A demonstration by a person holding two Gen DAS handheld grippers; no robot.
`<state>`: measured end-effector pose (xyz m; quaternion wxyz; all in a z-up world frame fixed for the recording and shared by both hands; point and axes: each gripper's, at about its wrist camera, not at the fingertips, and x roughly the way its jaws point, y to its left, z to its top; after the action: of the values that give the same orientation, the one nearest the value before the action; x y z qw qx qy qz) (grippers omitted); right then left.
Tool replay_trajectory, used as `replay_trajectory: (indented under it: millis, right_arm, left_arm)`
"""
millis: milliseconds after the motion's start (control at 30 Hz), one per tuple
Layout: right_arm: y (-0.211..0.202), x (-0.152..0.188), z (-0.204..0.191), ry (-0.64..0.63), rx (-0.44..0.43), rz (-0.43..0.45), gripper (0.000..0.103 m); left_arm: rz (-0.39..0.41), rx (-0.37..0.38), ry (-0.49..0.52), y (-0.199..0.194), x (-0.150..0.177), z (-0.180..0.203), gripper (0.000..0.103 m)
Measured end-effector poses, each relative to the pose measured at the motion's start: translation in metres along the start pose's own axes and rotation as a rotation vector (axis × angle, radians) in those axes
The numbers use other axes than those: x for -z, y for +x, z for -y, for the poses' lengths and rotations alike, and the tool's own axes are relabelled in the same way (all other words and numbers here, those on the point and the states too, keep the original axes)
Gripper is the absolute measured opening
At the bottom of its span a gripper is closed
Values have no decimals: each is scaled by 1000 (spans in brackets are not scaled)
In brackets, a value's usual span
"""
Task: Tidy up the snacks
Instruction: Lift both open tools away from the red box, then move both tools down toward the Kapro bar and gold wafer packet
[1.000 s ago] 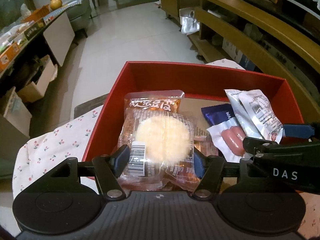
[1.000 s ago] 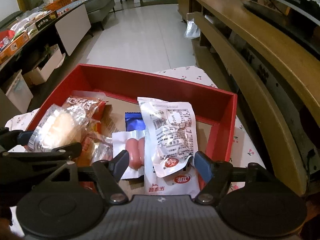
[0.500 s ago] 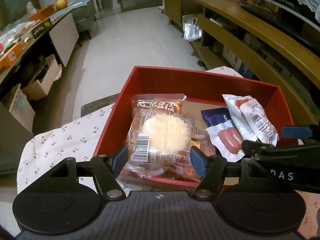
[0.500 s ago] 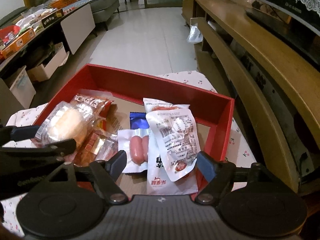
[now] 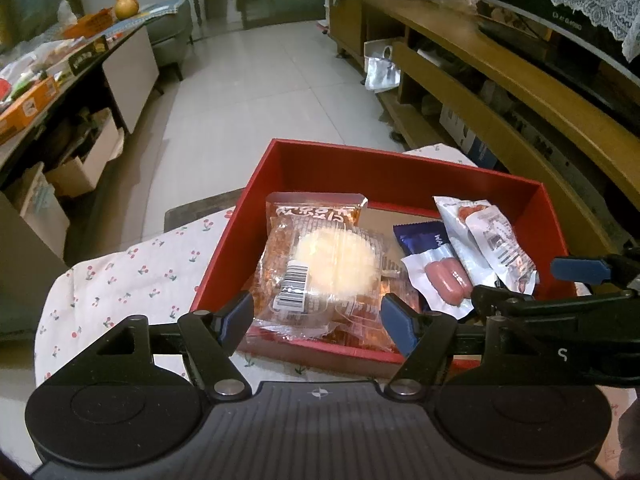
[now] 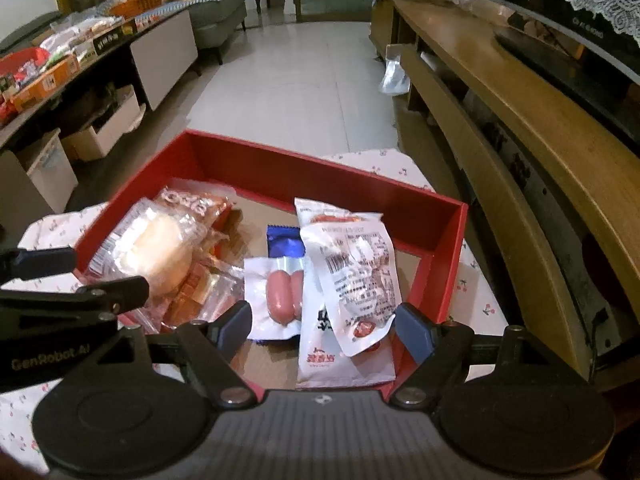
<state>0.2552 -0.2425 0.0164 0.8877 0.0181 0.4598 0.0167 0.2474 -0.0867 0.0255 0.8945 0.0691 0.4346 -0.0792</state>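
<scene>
A red box stands on a cherry-print cloth. On the box's left side a clear packet with a pale round cake rests on an orange packet. A blue wrapper, a pink sausage packet and white packets lie on the right. My left gripper hovers open above the near rim, its pads clear of the cake packet. My right gripper stands wide open over the white packets and the sausage packet without touching them.
A long wooden bench runs along the right. At the left, a low table carries boxes and snacks. Tiled floor lies beyond the box. The two grippers sit close side by side.
Both grippers have drawn back and up from the box, so more of it shows. The jaws of both have spread wider. The cake packet and white packets stay lying in the box.
</scene>
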Motion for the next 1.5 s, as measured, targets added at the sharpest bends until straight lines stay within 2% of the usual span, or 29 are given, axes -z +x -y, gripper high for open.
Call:
replay_trajectory:
  millis: [167,333,800,1200,1400,1500]
  right_arm:
    - [-10,-3,-1,5,-9,31,100]
    - [-12,3,-3,-3,-22,18,103]
    - [-37,23,-4,-14,-64,24,103]
    - [-62,74,-41,-138,-142,-28,103]
    - [-66,100,-50,-173,-147,-71,103]
    - [-66,107,-55,-192,-152,-84,103]
  left_arm:
    - [14,9,-24,-8,-1,-4,77]
    - [16,18,-36,-16,4,-8,78]
    - [9,45,-96,-40,23,-27,80]
    - [-78,46,-99,-65,84,-41,81]
    - [-149,80,-111,-73,121,-46,82]
    - [-188,101,-155,-78,141,-49,82]
